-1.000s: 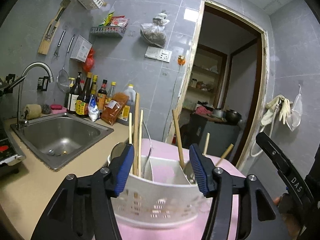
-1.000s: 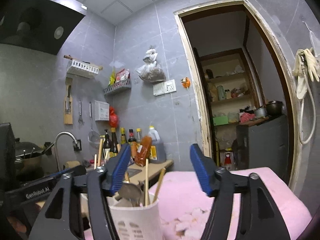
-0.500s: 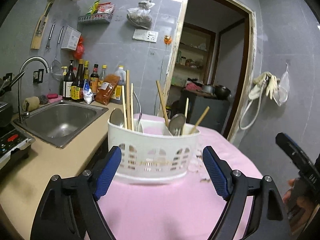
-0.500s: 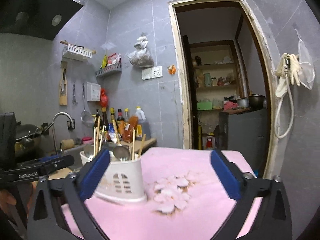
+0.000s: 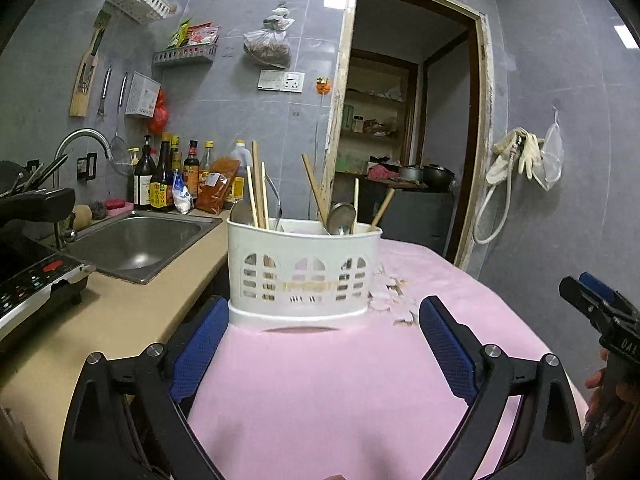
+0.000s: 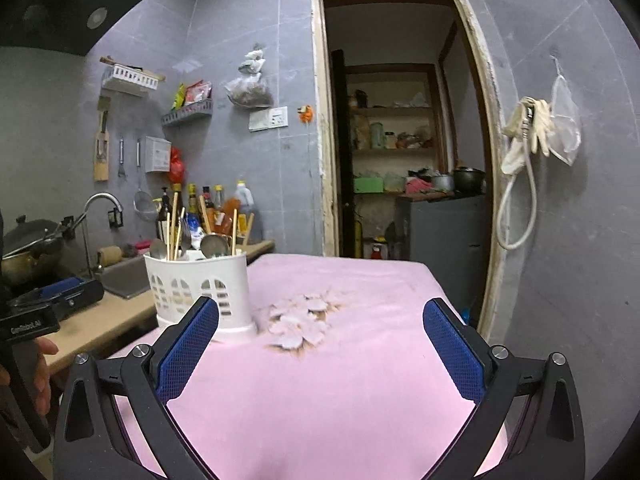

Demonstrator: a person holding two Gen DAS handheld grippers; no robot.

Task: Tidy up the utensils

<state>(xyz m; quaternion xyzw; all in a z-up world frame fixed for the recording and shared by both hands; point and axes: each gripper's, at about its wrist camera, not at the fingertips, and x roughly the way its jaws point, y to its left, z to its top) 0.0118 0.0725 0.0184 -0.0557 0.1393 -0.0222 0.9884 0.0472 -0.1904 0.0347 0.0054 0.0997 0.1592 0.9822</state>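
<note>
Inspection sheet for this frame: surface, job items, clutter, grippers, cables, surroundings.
Surface: pink cloth with a flower print.
Job's things: white utensil caddy upright on the cloth, holding chopsticks and spoons.
Clutter: sauce bottles behind the sink.
Grippers: left gripper open, short of the caddy; right gripper open, holding nothing.
Cables: white hose hanging on the wall.
Surroundings: open doorway, faucet.

The left wrist view looks low across the pink table (image 5: 320, 392), straight at the nearby white utensil holder (image 5: 304, 270). The right wrist view faces the doorway (image 6: 400, 120) from farther right, sharing the utensil holder (image 6: 196, 286), table (image 6: 340, 380) and back wall.
</note>
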